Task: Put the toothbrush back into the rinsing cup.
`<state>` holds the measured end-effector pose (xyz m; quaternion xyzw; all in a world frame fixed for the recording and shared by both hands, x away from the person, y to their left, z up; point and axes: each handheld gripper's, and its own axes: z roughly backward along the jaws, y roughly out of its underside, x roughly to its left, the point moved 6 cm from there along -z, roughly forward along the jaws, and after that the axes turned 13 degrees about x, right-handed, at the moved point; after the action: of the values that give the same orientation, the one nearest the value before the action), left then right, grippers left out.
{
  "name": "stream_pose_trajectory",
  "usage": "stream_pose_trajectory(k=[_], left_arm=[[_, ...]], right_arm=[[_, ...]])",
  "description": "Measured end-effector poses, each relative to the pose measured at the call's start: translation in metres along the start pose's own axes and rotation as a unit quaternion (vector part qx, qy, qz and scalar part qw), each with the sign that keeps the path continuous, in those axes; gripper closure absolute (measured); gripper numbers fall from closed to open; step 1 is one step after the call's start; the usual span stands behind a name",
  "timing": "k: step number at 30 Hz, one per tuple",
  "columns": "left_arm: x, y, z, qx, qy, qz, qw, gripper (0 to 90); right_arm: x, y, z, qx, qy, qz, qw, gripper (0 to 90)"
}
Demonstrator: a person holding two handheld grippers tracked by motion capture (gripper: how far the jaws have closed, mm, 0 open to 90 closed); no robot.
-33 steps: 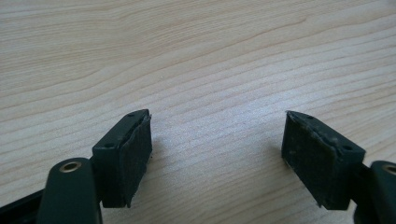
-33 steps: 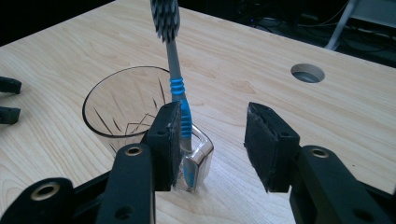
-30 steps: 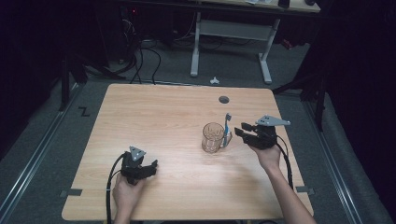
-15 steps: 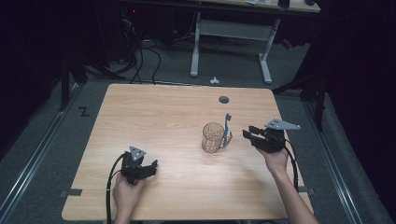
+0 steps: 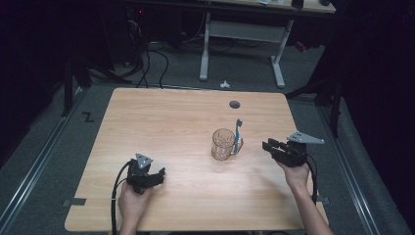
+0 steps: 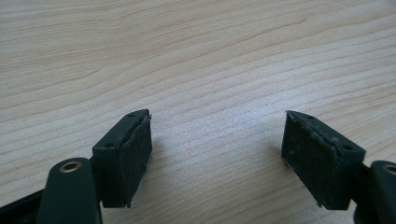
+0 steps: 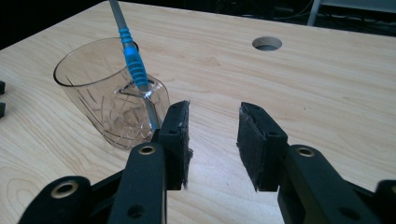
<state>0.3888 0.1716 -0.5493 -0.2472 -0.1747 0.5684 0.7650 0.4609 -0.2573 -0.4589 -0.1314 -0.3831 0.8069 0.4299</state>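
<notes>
A clear cut-glass tumbler [image 5: 223, 145] stands upright at the middle right of the wooden table [image 5: 171, 122]. A toothbrush [image 5: 238, 131] with a blue and grey handle leans in it, head up. To the right of the tumbler, apart from it, my right gripper [image 5: 266, 146] is open. Its jaws have just been closing, with nothing between them. In the right gripper view the tumbler [image 7: 93, 93] and toothbrush [image 7: 133, 60] sit left of the right gripper [image 7: 214, 126]. My left gripper [image 5: 159, 174] rests low at the front left, open over bare wood [image 6: 217, 140].
A round cable hole [image 5: 234, 104] lies in the table behind the tumbler, also seen as the hole [image 7: 266, 43] in the right gripper view. Dark floor, cables and a white desk frame [image 5: 205, 49] lie beyond the far edge.
My right gripper has drawn back to the right and toward the near edge, away from the tumbler, and its jaws stand narrower. The left gripper has stayed put.
</notes>
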Motion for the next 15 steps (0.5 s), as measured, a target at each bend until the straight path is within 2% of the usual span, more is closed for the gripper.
stream_pose_trajectory(k=[11,15], left_arm=[[0.0,0.0,0.0,0.0,0.0,0.0,1.0,24.9],[0.0,0.0,0.0,0.0,0.0,0.0,1.0,24.9]], right_arm=[[-0.001,0.011,-0.002,0.015,0.005,-0.001,0.9999,65.4],[-0.002,0.017,-0.003,0.02,0.0,-0.006,0.9998,65.8]])
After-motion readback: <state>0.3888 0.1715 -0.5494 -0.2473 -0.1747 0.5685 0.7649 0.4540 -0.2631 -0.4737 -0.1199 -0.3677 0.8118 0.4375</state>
